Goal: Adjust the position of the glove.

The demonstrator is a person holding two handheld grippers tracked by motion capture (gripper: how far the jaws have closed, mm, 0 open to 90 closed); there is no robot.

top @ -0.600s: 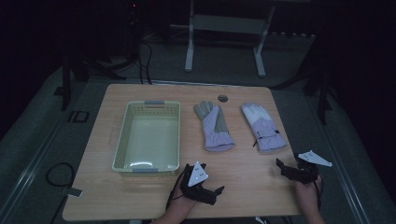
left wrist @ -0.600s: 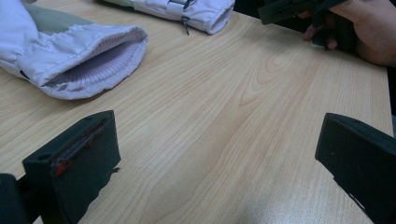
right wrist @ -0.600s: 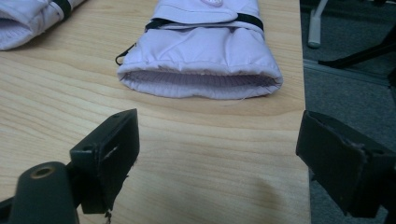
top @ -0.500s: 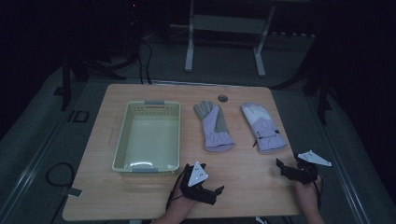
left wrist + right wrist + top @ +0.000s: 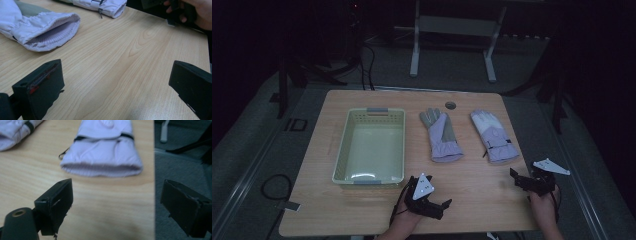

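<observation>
On the wooden surface [image 5: 362,210], a pale green basket [image 5: 343,150] sits at nine o'clock, empty; two lilac gloves lie at twelve and two o'clock. The left hand-held gripper [image 5: 439,206] rests at six o'clock, jaws spread, just short of the left glove [image 5: 442,137]. The right hand-held gripper [image 5: 518,179], also spread, faces the right glove [image 5: 493,136]. Pinching each cuff squarely would likely lift cleanest.

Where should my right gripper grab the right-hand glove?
Grip the glove by its cuff, coming from the table's near edge. It lies flat with the cuff's open end facing the open right gripper, fingers pointing away, so one jaw can probably slide inside.
</observation>
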